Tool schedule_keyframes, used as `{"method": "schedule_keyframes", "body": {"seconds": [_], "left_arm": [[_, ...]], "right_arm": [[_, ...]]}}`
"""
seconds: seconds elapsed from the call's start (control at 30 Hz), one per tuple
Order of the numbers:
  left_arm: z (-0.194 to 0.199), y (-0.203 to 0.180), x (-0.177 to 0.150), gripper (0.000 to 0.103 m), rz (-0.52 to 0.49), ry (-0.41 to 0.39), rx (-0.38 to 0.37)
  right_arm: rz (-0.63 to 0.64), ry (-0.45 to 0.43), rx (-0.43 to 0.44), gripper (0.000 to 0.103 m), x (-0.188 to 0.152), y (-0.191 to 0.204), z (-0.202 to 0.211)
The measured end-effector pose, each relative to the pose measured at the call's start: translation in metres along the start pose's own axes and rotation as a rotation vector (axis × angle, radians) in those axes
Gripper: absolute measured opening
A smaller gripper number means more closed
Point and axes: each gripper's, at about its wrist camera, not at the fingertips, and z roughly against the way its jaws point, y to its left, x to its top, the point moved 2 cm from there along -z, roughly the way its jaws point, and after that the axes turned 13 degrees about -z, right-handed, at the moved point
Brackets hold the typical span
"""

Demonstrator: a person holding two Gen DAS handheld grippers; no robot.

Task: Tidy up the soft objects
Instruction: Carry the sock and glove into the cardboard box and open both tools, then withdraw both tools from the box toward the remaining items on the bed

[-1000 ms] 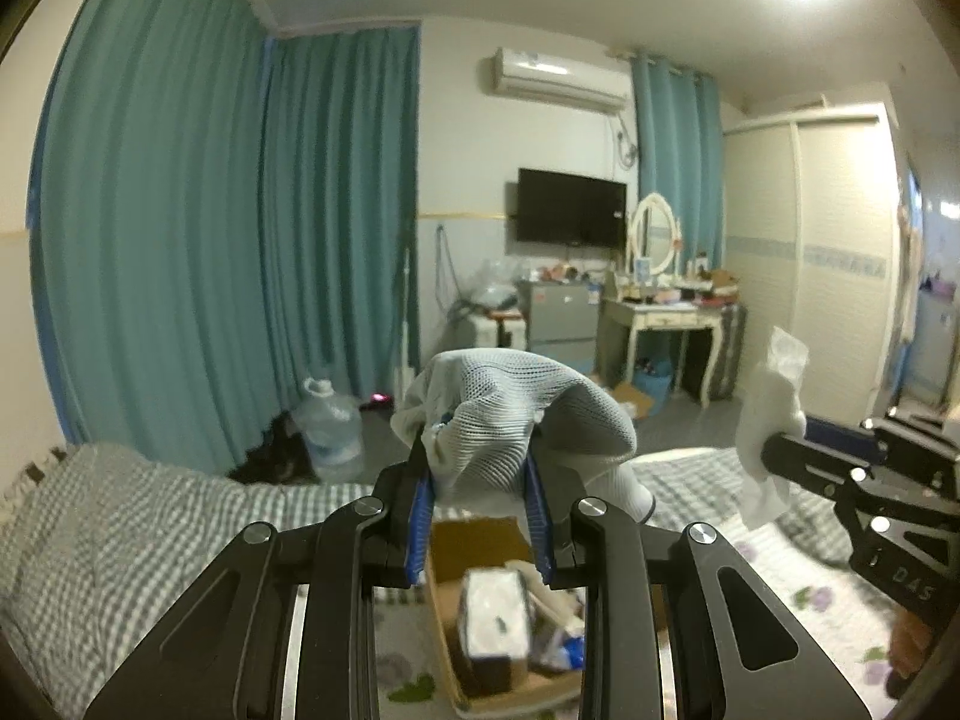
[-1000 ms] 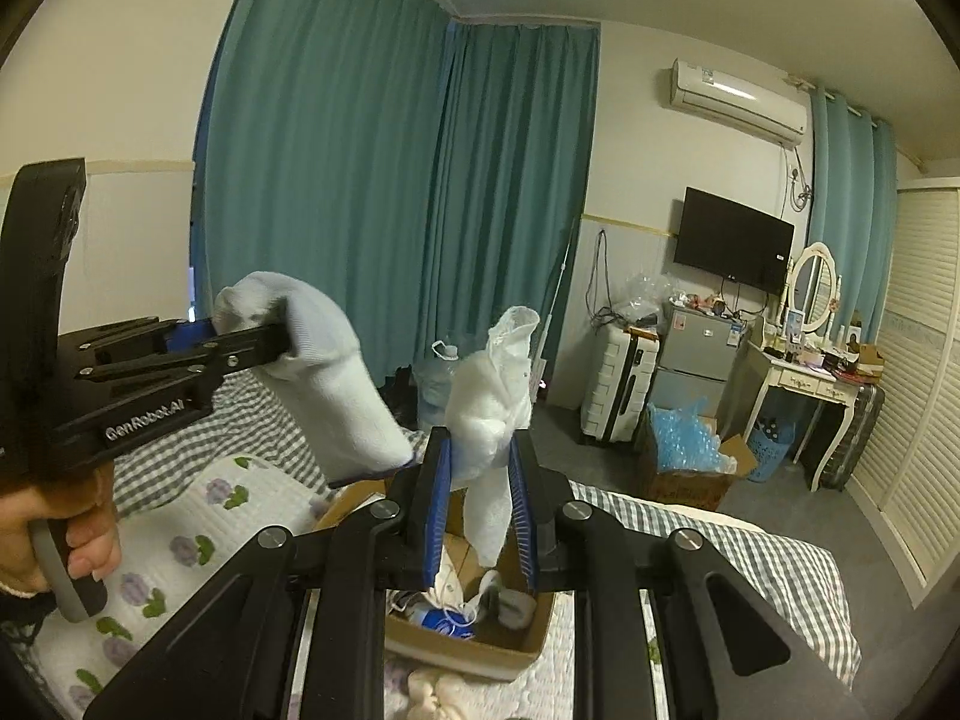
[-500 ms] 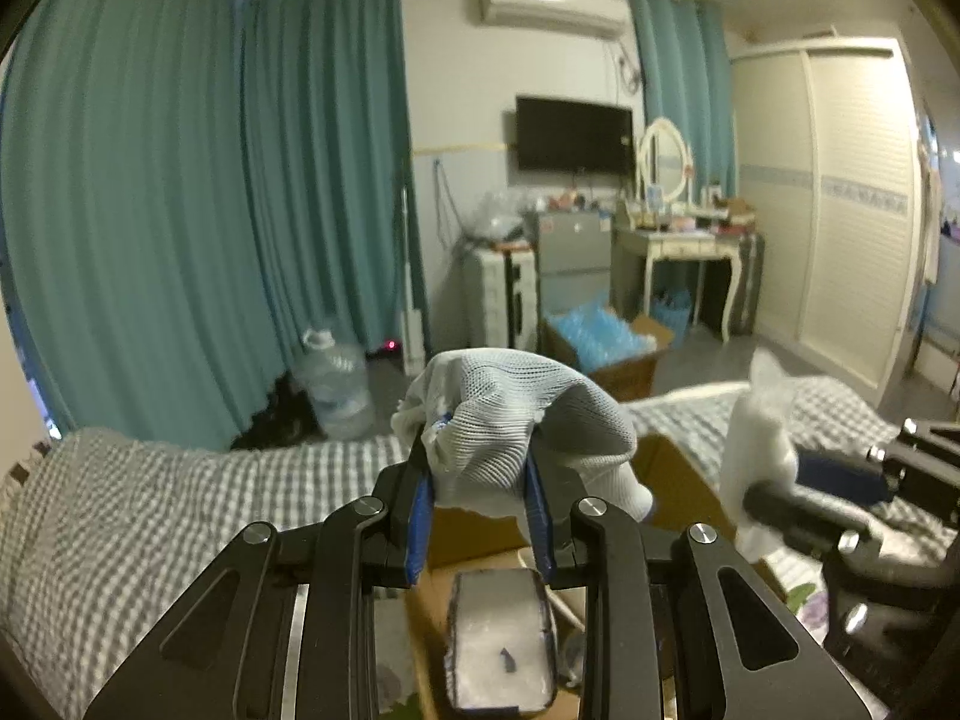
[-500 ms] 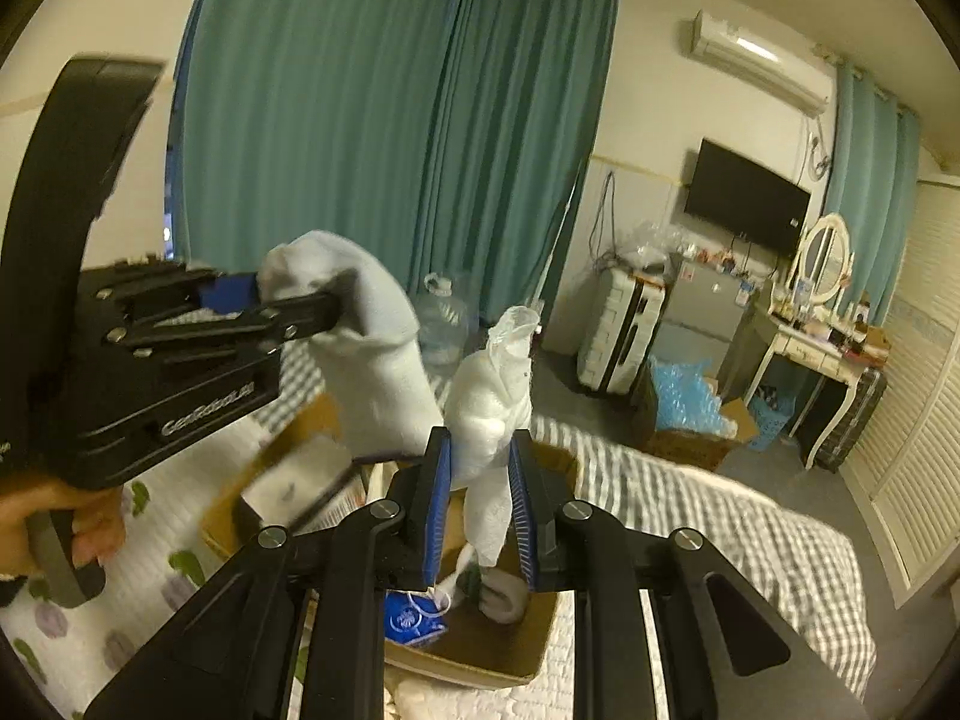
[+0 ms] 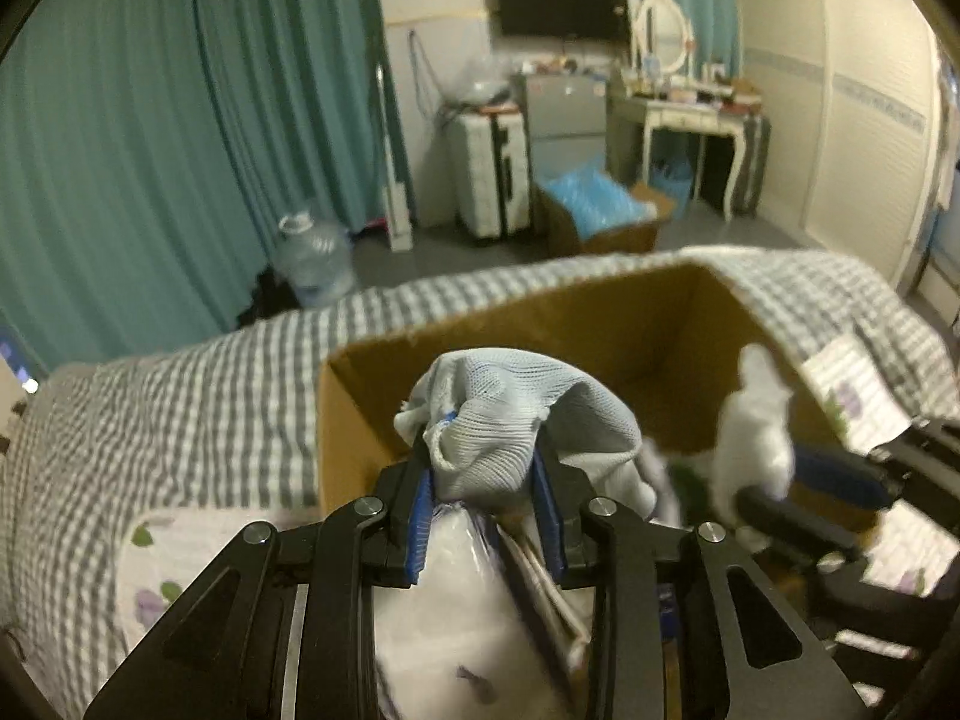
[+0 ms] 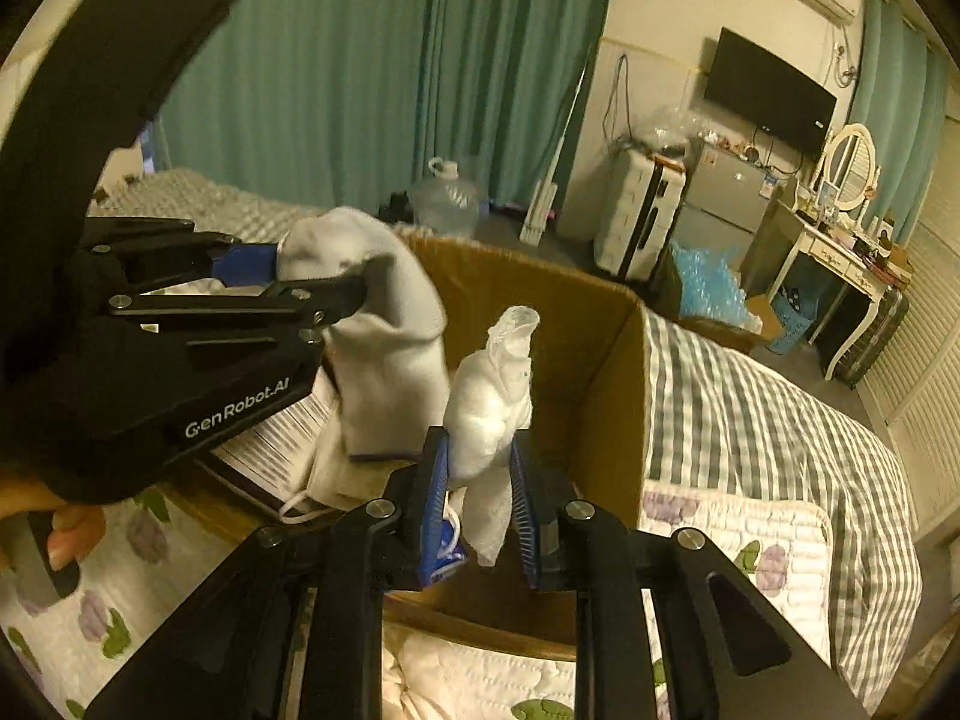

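My left gripper [image 5: 485, 489] is shut on a pale blue-grey knit sock [image 5: 510, 414] and holds it over the open cardboard box [image 5: 540, 324] on the bed. The sock [image 6: 384, 324] and the left gripper [image 6: 312, 282] also show in the right wrist view, at the left. My right gripper [image 6: 479, 480] is shut on a crumpled white soft cloth [image 6: 495, 396], also over the box [image 6: 600, 360]. In the left wrist view the cloth [image 5: 756, 420] and right gripper [image 5: 780, 480] sit at the right. The box holds a white packet [image 5: 450, 600] and papers.
The box rests on a bed with a grey checked sheet [image 5: 210, 390] and a floral quilt [image 6: 750, 540]. Beyond the bed are teal curtains [image 5: 150, 120], a water jug [image 5: 312, 252], a white suitcase [image 5: 492, 168], a box of blue bags [image 5: 600, 210] and a dressing table [image 5: 690, 114].
Both grippers have tilted and moved down toward the box, each still holding its item. The box now fills much more of both views.
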Motion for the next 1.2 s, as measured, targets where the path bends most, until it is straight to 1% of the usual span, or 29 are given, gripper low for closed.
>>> {"method": "schedule_keyframes", "body": {"seconds": [0.07,0.17,0.23,0.27,0.3,0.33,0.37,0.43,0.5,0.53,0.57,0.6,0.67,0.7,0.8,0.83,0.87,0.9,0.97,1.03,1.13,1.2], "left_arm": [[-0.008,0.003,-0.004,0.033,-0.005,0.025,0.013],[-0.009,0.008,-0.010,0.033,-0.009,0.017,0.025],[-0.007,0.009,-0.010,0.035,-0.002,0.019,0.019],[-0.007,0.008,-0.008,0.038,0.001,0.020,0.017],[-0.006,0.008,-0.007,0.040,0.004,0.021,0.014],[-0.006,0.009,-0.006,0.040,0.006,0.021,0.013],[-0.003,0.010,-0.005,0.042,0.009,0.017,0.017],[0.002,0.010,-0.003,0.049,0.019,0.003,0.016],[0.013,0.014,0.000,0.070,0.033,-0.032,0.027],[0.020,0.015,0.001,0.075,0.040,-0.060,0.034],[0.030,0.017,0.003,0.083,0.050,-0.096,0.043],[0.042,0.019,0.006,0.086,0.062,-0.139,0.056],[0.061,0.023,0.010,0.088,0.076,-0.206,0.082],[0.073,0.025,0.013,0.088,0.079,-0.239,0.096],[0.101,0.033,0.019,0.090,0.092,-0.297,0.114],[0.107,0.037,0.021,0.092,0.099,-0.307,0.116],[0.113,0.040,0.022,0.100,0.108,-0.316,0.118],[0.122,0.044,0.023,0.103,0.119,-0.327,0.120],[0.138,0.050,0.024,0.103,0.141,-0.353,0.122],[0.159,0.053,0.023,0.103,0.157,-0.398,0.118],[0.179,0.056,0.022,0.103,0.159,-0.427,0.122],[0.193,0.058,0.021,0.103,0.152,-0.437,0.136]], "right_arm": [[-0.003,0.013,0.001,0.021,-0.003,-0.002,-0.005],[0.000,0.016,-0.004,0.025,-0.005,-0.003,-0.009],[-0.003,0.011,-0.004,0.030,-0.005,-0.004,-0.010],[-0.005,0.006,-0.004,0.038,-0.005,-0.005,-0.008],[-0.007,0.000,-0.003,0.048,-0.006,-0.005,-0.006],[-0.011,-0.012,0.000,0.055,-0.006,-0.007,-0.003],[-0.012,-0.022,0.003,0.057,-0.005,-0.006,0.001],[-0.015,-0.039,0.003,0.060,-0.003,-0.009,0.008],[-0.026,-0.055,0.004,0.060,-0.002,-0.011,0.019],[-0.032,-0.064,0.005,0.061,-0.001,-0.013,0.024],[-0.040,-0.078,0.004,0.061,0.000,-0.014,0.032],[-0.045,-0.089,0.005,0.061,0.002,-0.015,0.039],[-0.055,-0.121,0.007,0.063,0.003,-0.016,0.056],[-0.058,-0.135,0.009,0.066,0.005,-0.016,0.064],[-0.079,-0.189,0.016,0.074,0.014,-0.019,0.092],[-0.086,-0.202,0.019,0.076,0.016,-0.021,0.100],[-0.094,-0.222,0.019,0.081,0.019,-0.022,0.111],[-0.098,-0.237,0.017,0.084,0.021,-0.023,0.119],[-0.100,-0.270,0.010,0.089,0.024,-0.022,0.137],[-0.101,-0.301,0.011,0.094,0.026,-0.021,0.154],[-0.109,-0.342,0.014,0.103,0.028,-0.020,0.175],[-0.114,-0.374,0.020,0.103,0.029,-0.019,0.190]]}}
